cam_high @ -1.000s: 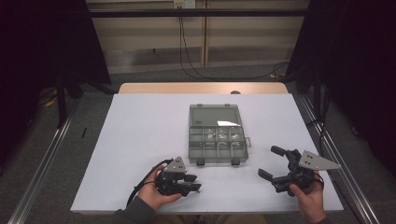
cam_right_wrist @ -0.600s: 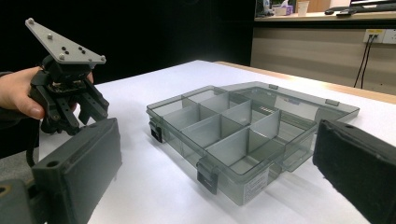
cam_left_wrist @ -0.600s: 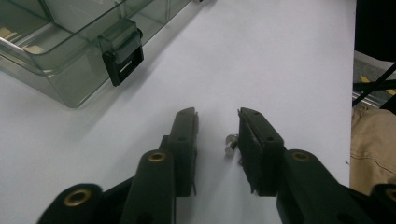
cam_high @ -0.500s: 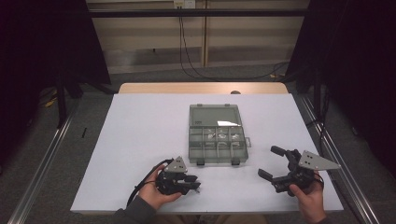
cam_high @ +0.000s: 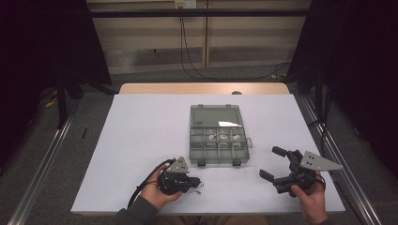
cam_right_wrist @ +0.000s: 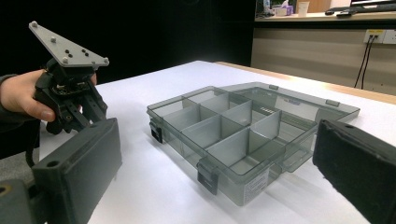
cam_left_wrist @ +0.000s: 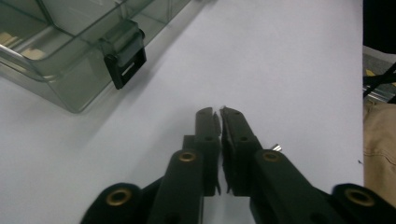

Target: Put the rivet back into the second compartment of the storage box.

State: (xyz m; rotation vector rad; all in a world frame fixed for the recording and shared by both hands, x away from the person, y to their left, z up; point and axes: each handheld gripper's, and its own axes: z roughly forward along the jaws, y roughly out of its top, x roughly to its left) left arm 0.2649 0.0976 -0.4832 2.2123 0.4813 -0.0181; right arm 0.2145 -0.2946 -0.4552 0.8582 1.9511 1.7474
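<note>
— While its lid lies folded flat behind it, where does the clear grey compartment box (cam_high: 218, 136) sit?

— Near the middle of the white table (cam_high: 141, 136), slightly toward the person's side, with two dark latches (cam_left_wrist: 125, 63) hanging on its front wall. Seen from the right tool view, the dividers form two rows of compartments, and a small white label is stuck on the near corner. The high view shows pale small items in the back row; what they are cannot be made out.

— And the left tool (cam_high: 196, 180)?

— Clenched, its two black jaws pressed together with only a hairline gap between them, resting low over the table just in front of the box's left front corner. A small metallic piece (cam_left_wrist: 276, 147) lies on the table just beside the right jaw; it is too small to identify. The person's left hand (cam_high: 157, 192) wraps the tool's body, with a cable looping off to the left.

— The right tool (cam_high: 273, 162)?

— Released, jaws spread wide and empty, held by the right hand (cam_high: 312, 199) near the table's right front corner, apart from the box and aimed toward it.
</note>
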